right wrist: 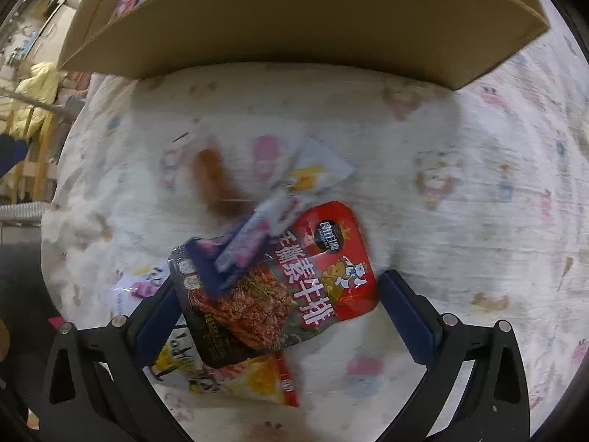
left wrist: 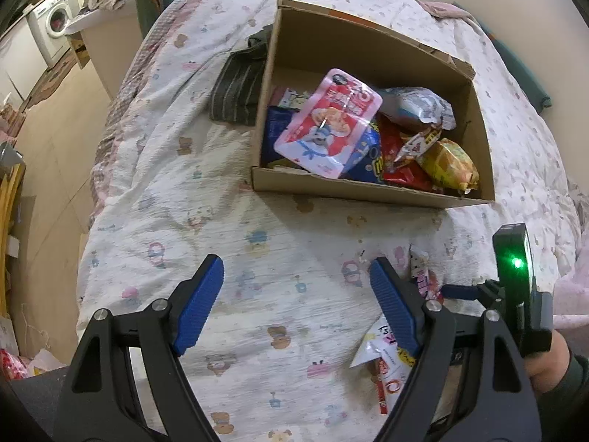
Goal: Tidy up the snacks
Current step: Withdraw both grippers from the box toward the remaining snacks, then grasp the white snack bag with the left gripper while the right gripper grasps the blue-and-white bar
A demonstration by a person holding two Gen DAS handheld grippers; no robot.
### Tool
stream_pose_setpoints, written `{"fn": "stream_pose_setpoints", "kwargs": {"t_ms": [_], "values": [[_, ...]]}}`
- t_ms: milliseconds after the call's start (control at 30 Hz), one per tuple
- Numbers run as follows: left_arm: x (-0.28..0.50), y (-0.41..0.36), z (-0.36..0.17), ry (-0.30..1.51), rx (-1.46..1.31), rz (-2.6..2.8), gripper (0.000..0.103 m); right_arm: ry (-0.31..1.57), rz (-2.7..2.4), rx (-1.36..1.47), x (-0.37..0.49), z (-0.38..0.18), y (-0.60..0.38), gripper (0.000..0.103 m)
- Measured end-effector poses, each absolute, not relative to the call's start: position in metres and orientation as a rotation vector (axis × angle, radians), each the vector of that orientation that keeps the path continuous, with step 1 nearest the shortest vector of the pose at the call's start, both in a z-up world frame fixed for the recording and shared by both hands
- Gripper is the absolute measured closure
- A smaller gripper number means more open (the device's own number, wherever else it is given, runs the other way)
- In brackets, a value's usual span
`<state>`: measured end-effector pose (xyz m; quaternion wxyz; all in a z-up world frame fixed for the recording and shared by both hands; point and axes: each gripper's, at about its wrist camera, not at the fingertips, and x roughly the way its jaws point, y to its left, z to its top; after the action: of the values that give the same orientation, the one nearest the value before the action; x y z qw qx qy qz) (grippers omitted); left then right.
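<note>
Right now the right gripper stands spread wide, pointing steeply down at the bed, with nothing pinched. A red and black snack packet lies between its jaws; the pads do not press on it. The packet's long axis runs slantwise, from the left jaw up toward the right one, so the jaws straddle it roughly across its narrow way. It rests on top of a small heap: a blurred purple wrapper overlaps its upper left corner and a yellow and white packet lies beneath. The cardboard box is beyond the heap, its near wall well apart from the packet.

The left gripper is also spread and holds nothing, hovering over bare bedspread on the near side of the box; the right one is judged nearer the heap. Only the left view shows the box's inside, already holding a pink pouch and other snacks; only the right view shows the packet's lie.
</note>
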<state>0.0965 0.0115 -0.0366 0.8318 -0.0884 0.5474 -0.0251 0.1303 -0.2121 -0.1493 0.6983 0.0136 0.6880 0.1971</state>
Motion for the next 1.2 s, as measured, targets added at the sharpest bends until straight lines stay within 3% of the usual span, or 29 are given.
{"fn": "stream_pose_setpoints", "kwargs": {"t_ms": [100, 167, 233, 400, 433, 867, 1200], "values": [[0.097, 0.014, -0.037, 1.165, -0.200, -0.051, 0.024, 1.527, 0.452, 0.007, 0.130, -0.150, -0.212, 0.008], [0.098, 0.013, -0.036, 1.167, -0.213, -0.059, 0.024, 1.522, 0.437, 0.010, 0.131, -0.149, -0.217, 0.027], [0.098, 0.010, -0.035, 1.164, -0.217, -0.067, 0.024, 1.522, 0.417, 0.026, 0.132, -0.148, -0.228, 0.038], [0.097, 0.001, -0.031, 1.160, -0.208, -0.089, 0.024, 1.468, 0.436, -0.007, 0.119, -0.136, -0.235, 0.057], [0.097, -0.001, -0.031, 1.160, -0.208, -0.092, 0.024, 1.454, 0.435, -0.001, 0.116, -0.133, -0.239, 0.072], [0.098, -0.022, -0.036, 1.174, -0.166, -0.115, 0.024, 1.253, 0.434, 0.190, 0.096, -0.080, -0.296, 0.075], [0.092, -0.048, -0.062, 1.275, -0.056, -0.178, 0.024, 1.211, 0.389, 0.222, 0.098, -0.072, -0.311, 0.075]]}}
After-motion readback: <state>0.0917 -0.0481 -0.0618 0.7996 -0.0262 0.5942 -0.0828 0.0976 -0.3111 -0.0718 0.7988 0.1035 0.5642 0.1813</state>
